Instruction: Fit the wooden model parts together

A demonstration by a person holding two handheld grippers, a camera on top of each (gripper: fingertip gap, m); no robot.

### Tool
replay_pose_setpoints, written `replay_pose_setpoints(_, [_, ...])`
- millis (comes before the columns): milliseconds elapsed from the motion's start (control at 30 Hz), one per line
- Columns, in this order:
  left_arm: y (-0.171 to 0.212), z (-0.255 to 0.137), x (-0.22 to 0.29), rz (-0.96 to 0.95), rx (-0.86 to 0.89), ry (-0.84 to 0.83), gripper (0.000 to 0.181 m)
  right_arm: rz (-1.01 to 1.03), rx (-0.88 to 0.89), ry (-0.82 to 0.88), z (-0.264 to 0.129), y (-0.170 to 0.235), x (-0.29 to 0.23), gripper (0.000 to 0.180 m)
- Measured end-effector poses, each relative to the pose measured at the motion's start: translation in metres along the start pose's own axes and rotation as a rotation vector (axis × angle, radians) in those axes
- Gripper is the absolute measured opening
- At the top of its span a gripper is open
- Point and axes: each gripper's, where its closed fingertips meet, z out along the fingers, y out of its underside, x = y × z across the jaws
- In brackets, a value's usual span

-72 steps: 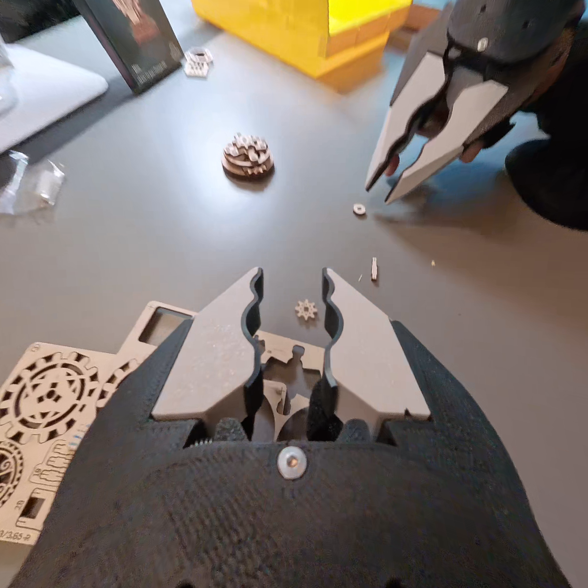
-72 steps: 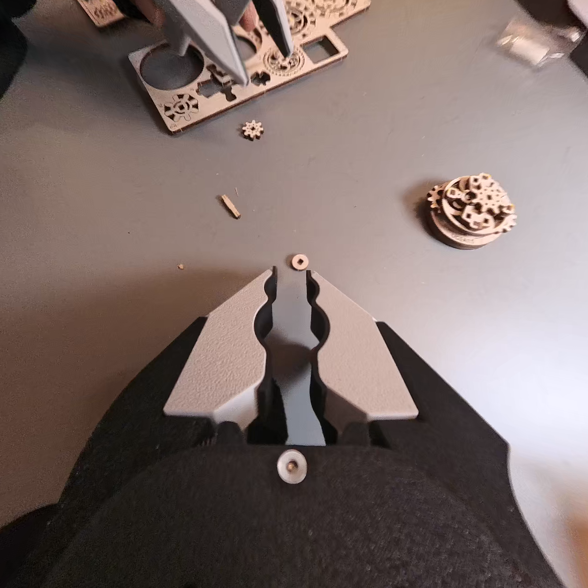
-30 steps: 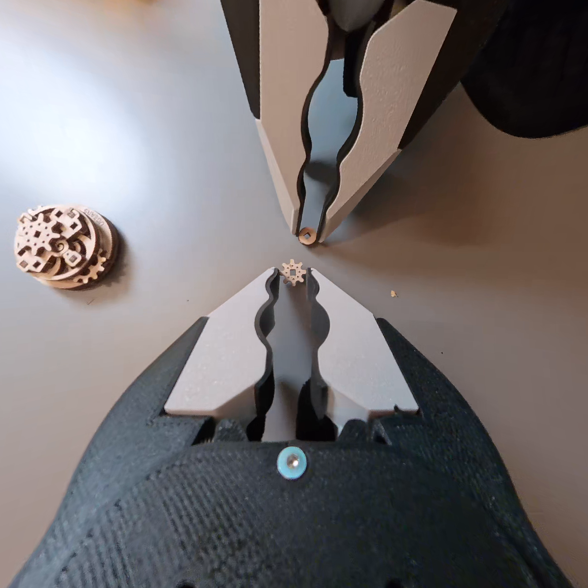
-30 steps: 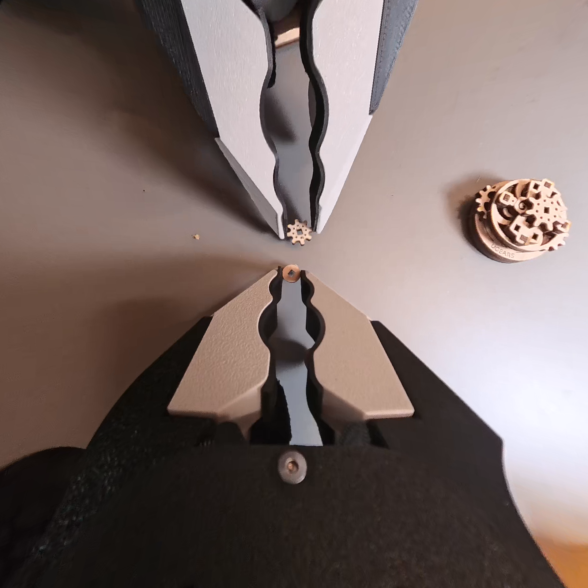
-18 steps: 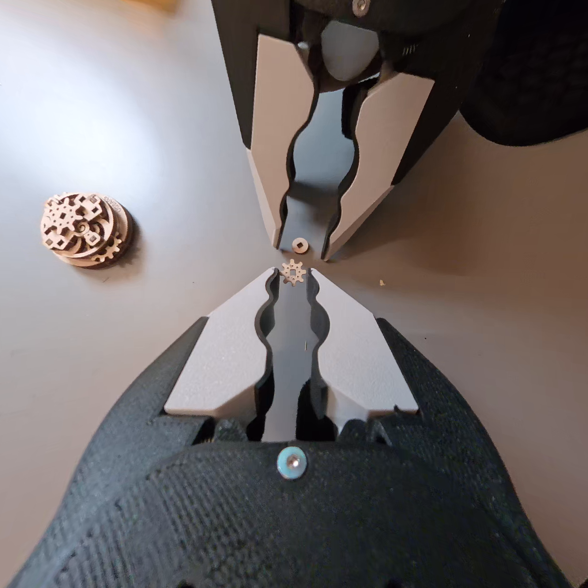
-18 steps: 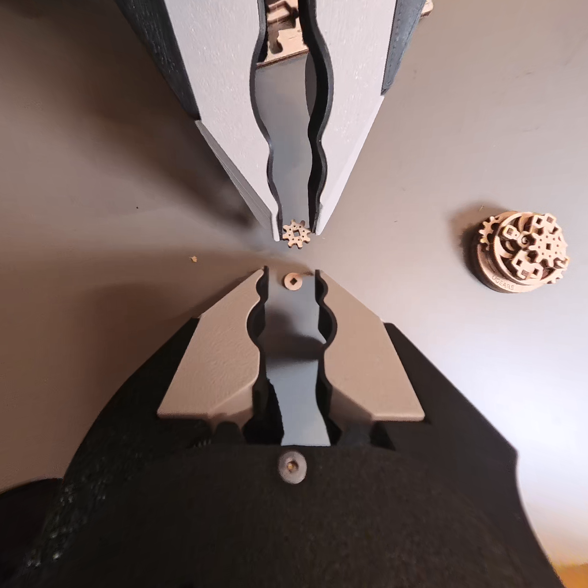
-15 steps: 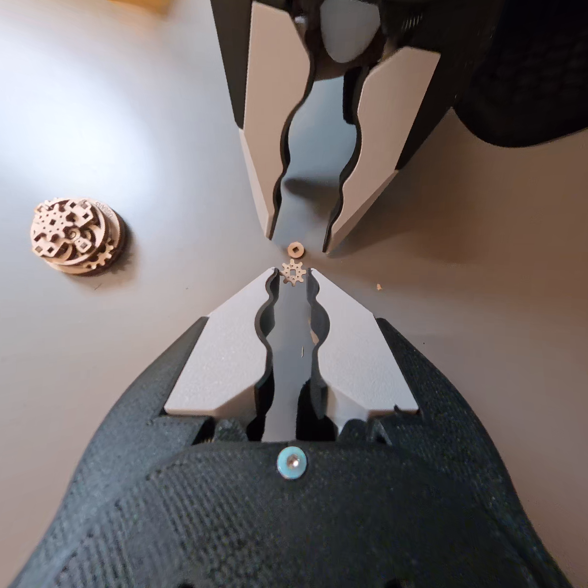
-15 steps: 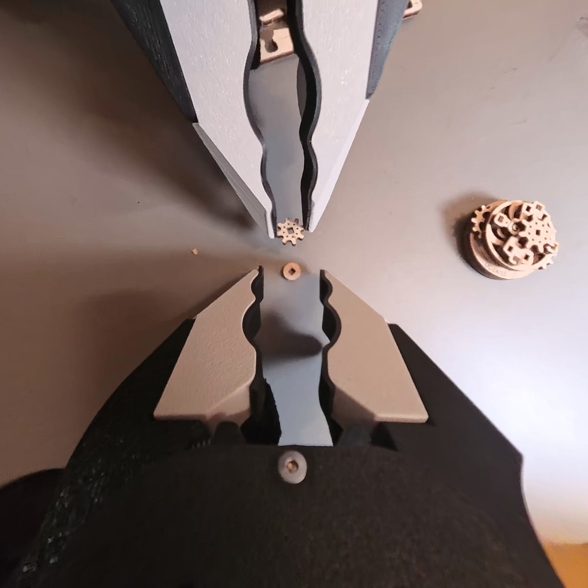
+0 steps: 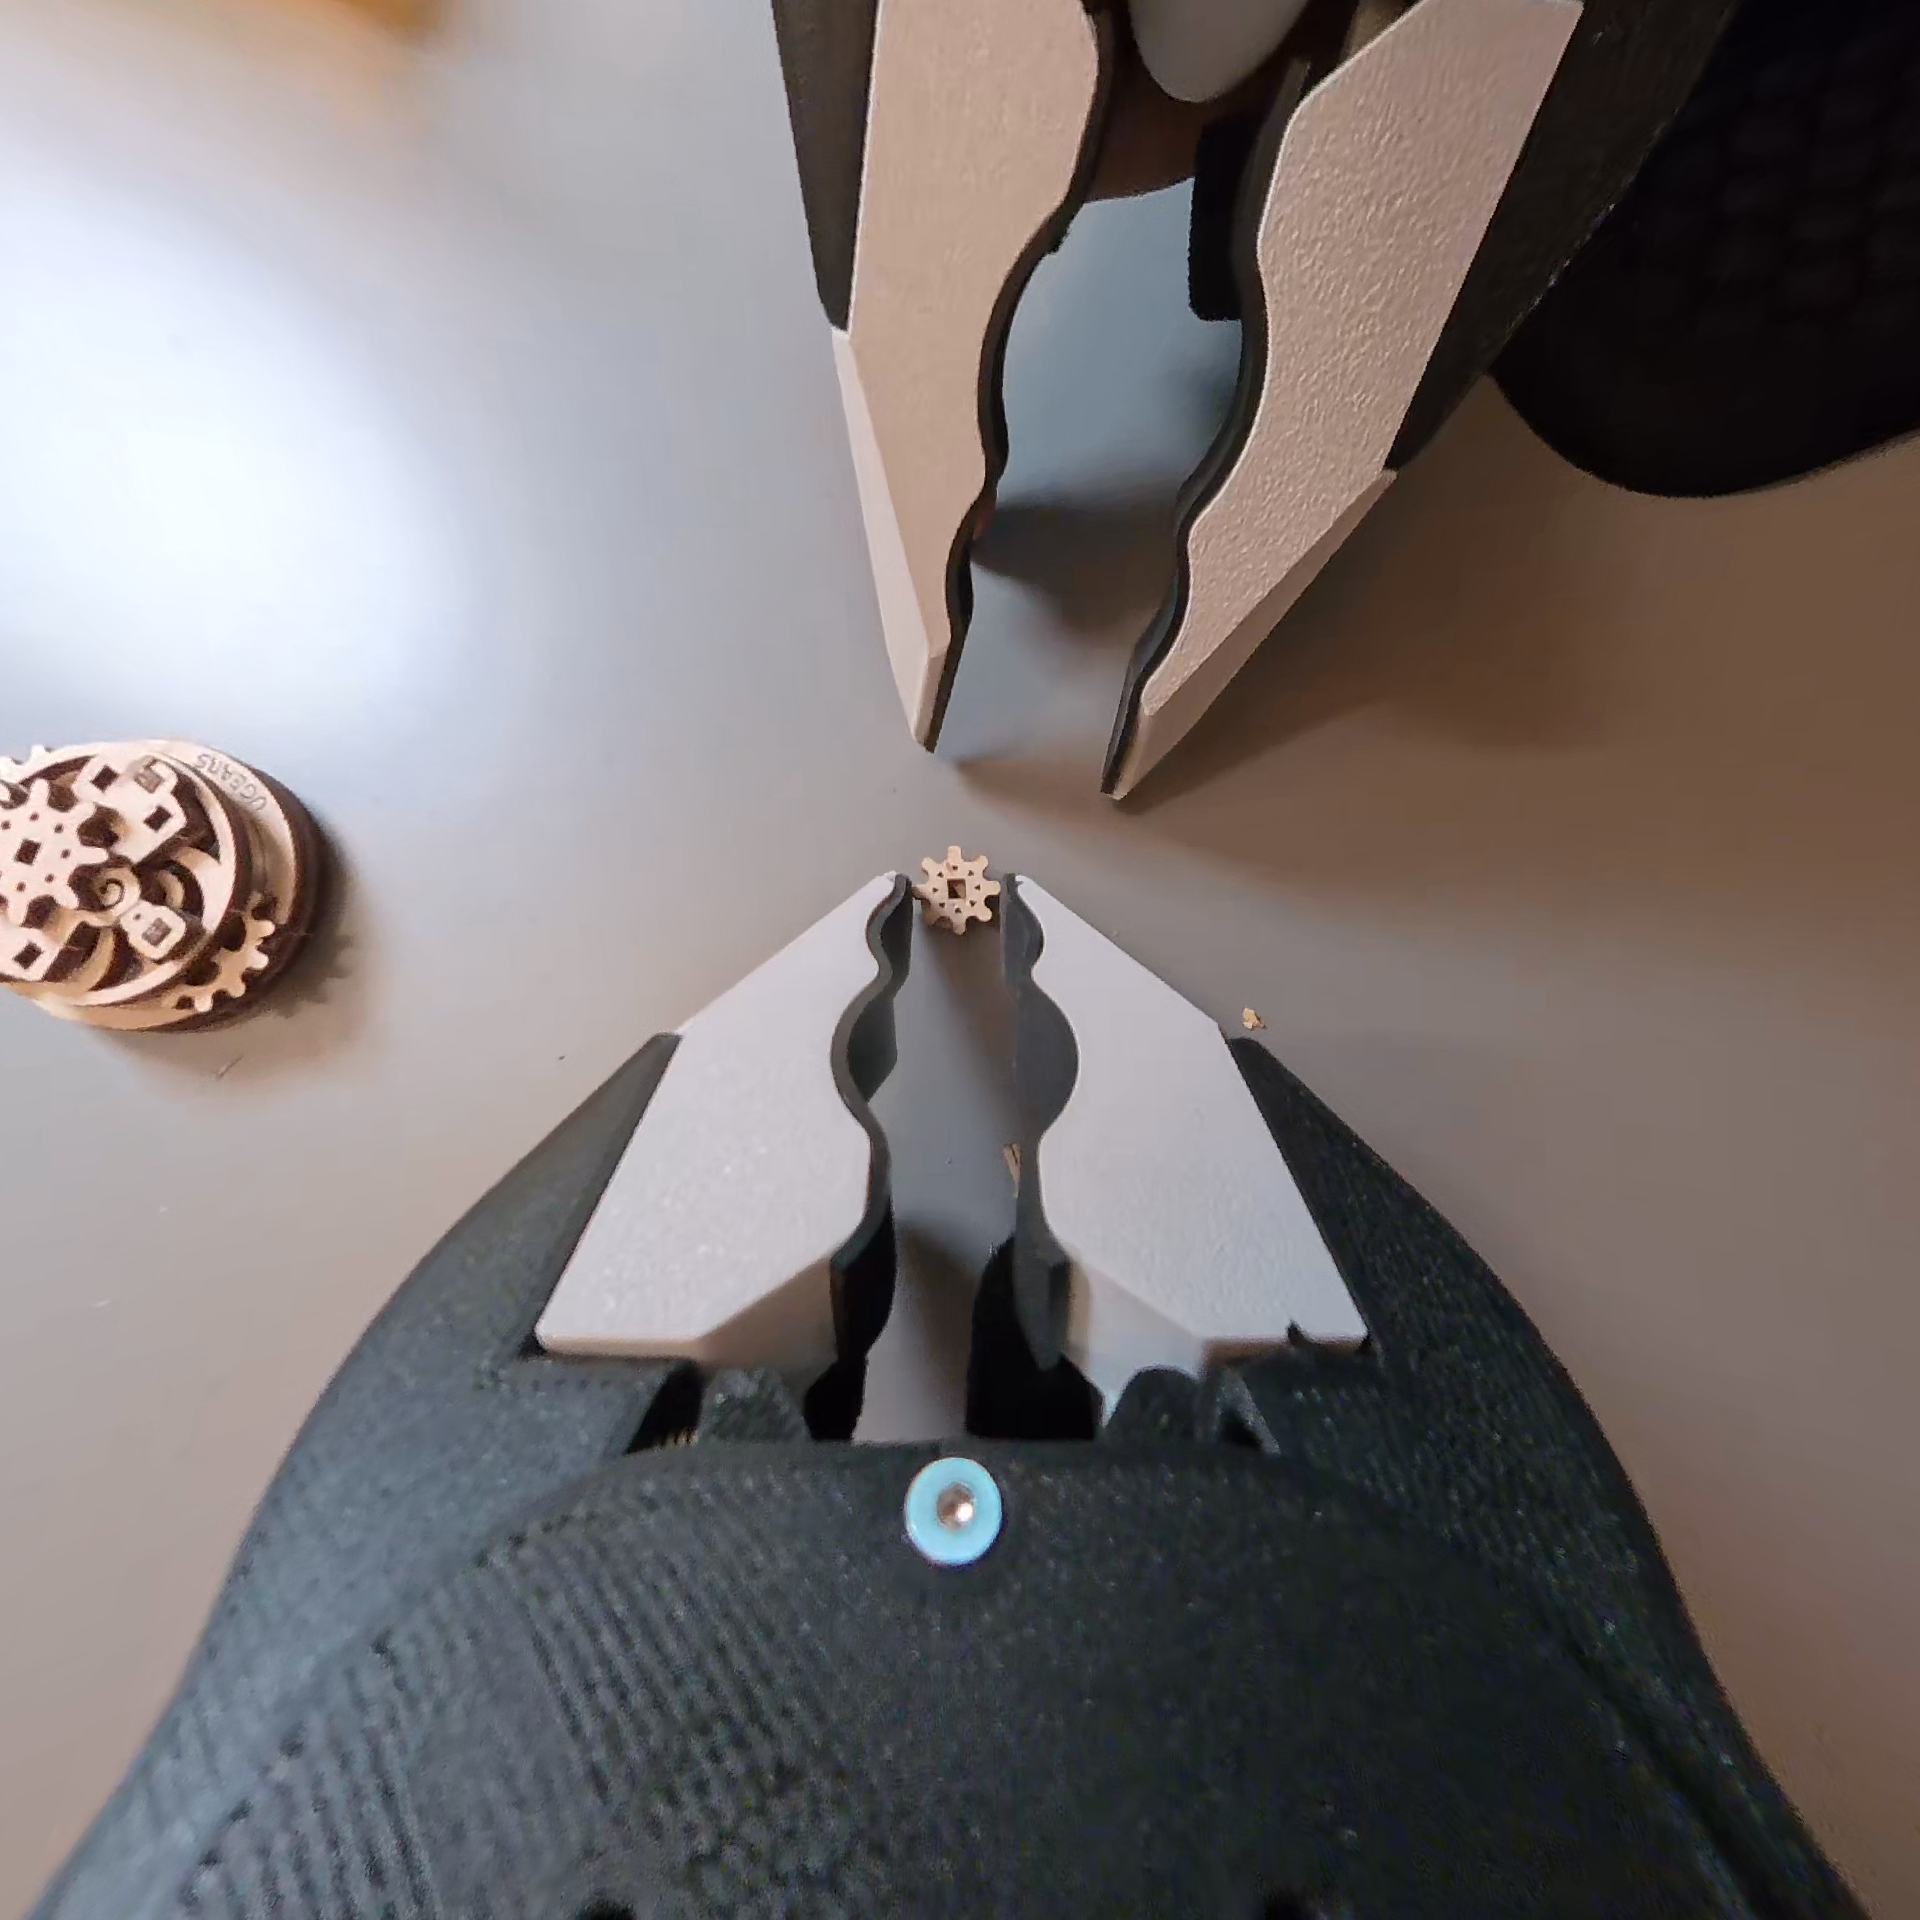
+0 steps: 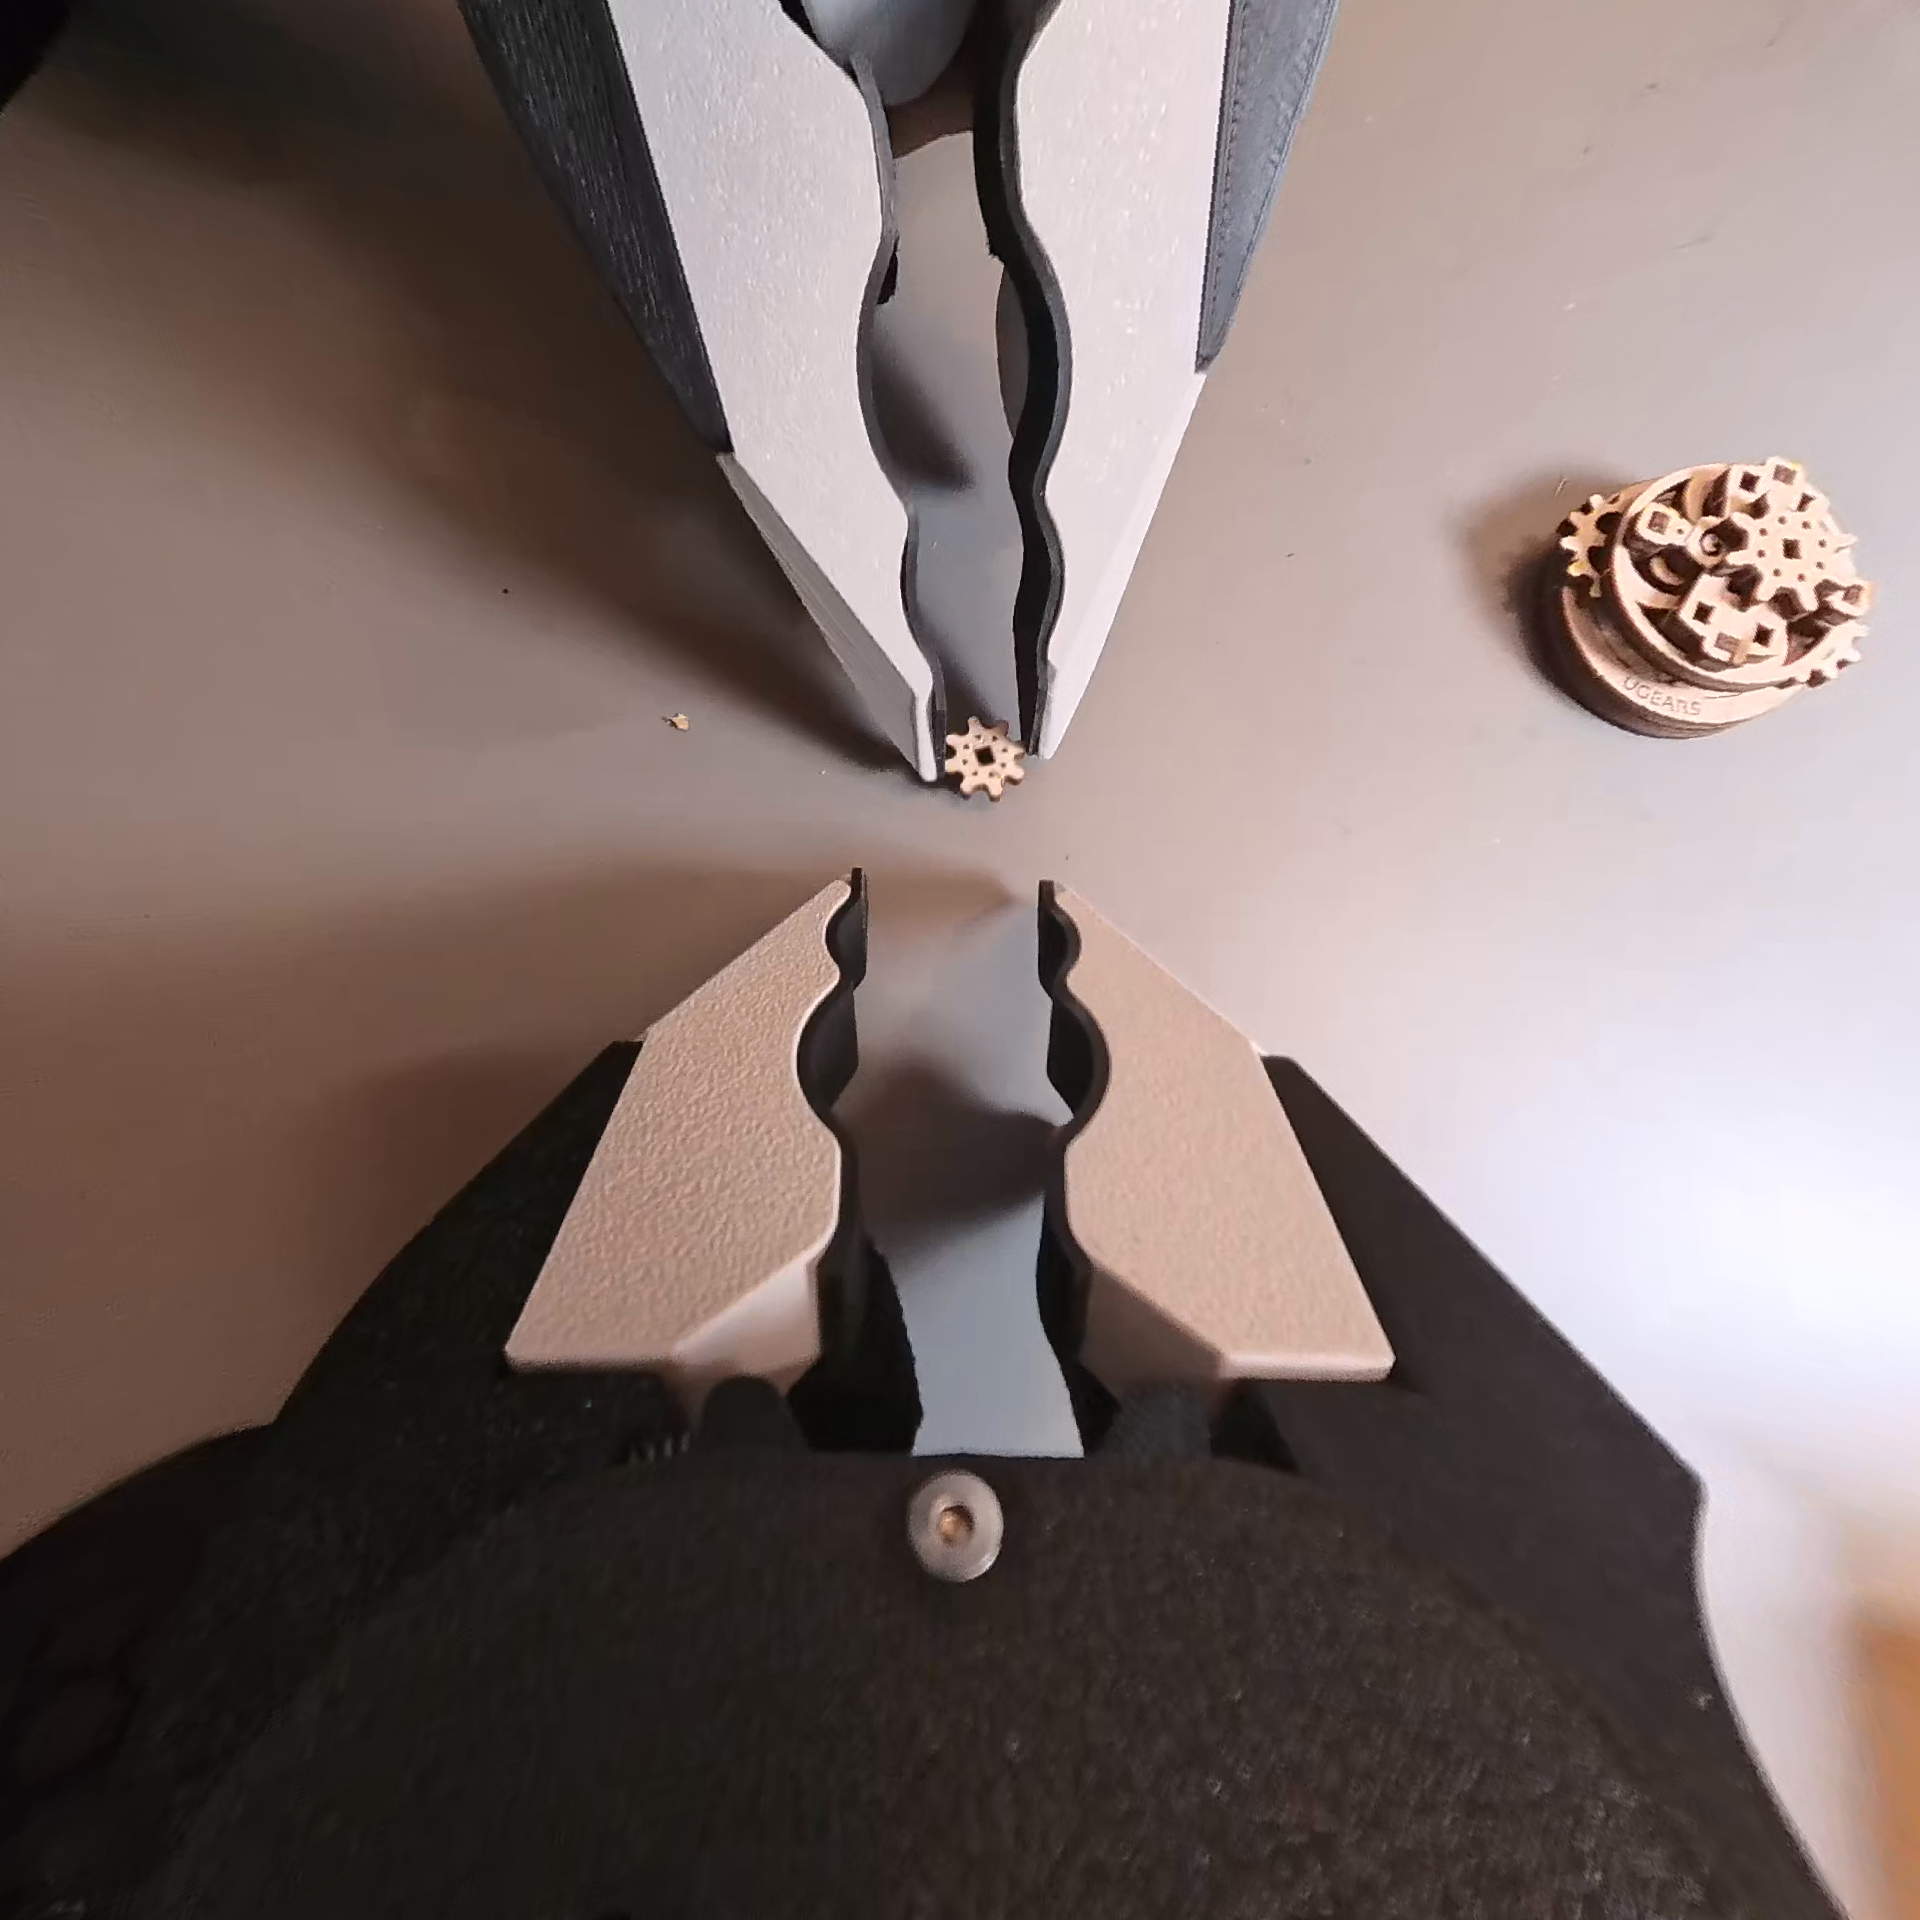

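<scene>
Right gripper [image 10: 948, 883] has spread empty; left gripper [image 9: 958, 891] pinches gear [image 9: 958, 900].

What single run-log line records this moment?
left claw: shut on small gear | right claw: open, holding nothing | gear assembly: apart on table

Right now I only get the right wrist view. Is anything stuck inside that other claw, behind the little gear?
Observer: Yes. The left wrist view shows a tiny wood sliver in the gap of the left claw, well behind the small gear pinched at its tips.
Visitor: And what's behind my own claw?
Observer: Behind the right claw, which is open with nothing between its tips, a black shape fills the corner. It is probably a sleeve, but I cannot tell for sure.
</scene>
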Motion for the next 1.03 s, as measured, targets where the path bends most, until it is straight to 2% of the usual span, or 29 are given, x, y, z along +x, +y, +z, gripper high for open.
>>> replay_pose_setpoints(700, [0.005,-0.001,-0.003,-0.008,0.009,-0.001,0.016,0.018,0.039,0.001,0.001,-0.004,0.002,0.031])
replay_pose_setpoints(1033, [0.004,-0.003,-0.001,-0.052,0.091,0.029,0.016,0.042,0.109,-0.025,0.009,-0.018,0.005,0.026])
